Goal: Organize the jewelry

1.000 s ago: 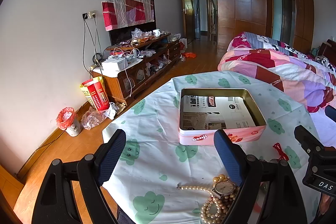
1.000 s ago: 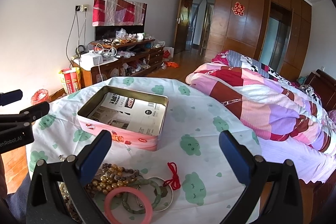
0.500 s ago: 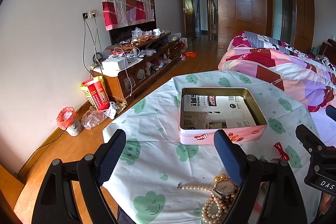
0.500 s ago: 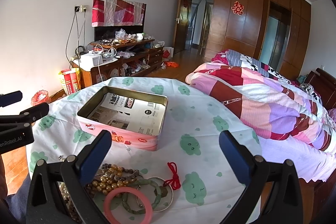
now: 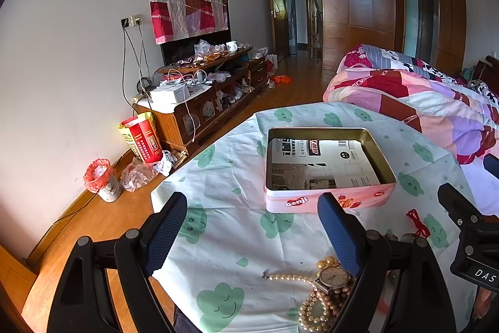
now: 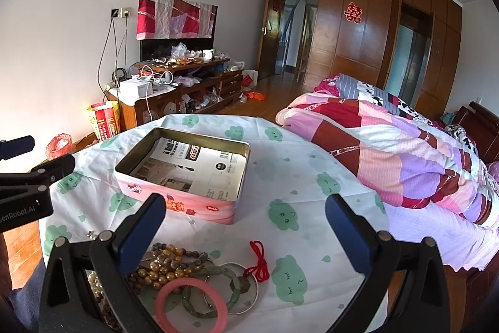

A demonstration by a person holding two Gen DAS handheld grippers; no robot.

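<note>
A pink tin (image 5: 327, 202) (image 6: 199, 209), open and lined with printed paper, stands mid-table. A jewelry pile lies at the near edge: a pearl necklace (image 5: 312, 306) and a wristwatch (image 5: 333, 276) in the left wrist view; a pink bangle (image 6: 190, 306), green bead bracelets (image 6: 230, 280), brown bead strings (image 6: 168, 262) and a red knotted cord (image 6: 259, 262) in the right wrist view. My left gripper (image 5: 252, 227) is open and empty above the cloth, left of the pile. My right gripper (image 6: 246, 227) is open and empty above the pile's right side.
The round table has a white cloth with green clouds (image 6: 312, 208). A bed with a patchwork quilt (image 6: 389, 152) lies to the right. A cluttered TV cabinet (image 5: 202, 102), a red carton (image 5: 143, 139) and a small bin (image 5: 101, 180) stand by the left wall.
Almost nothing has changed; both grippers stay open and nearly still, and the jewelry and tin have not moved.
</note>
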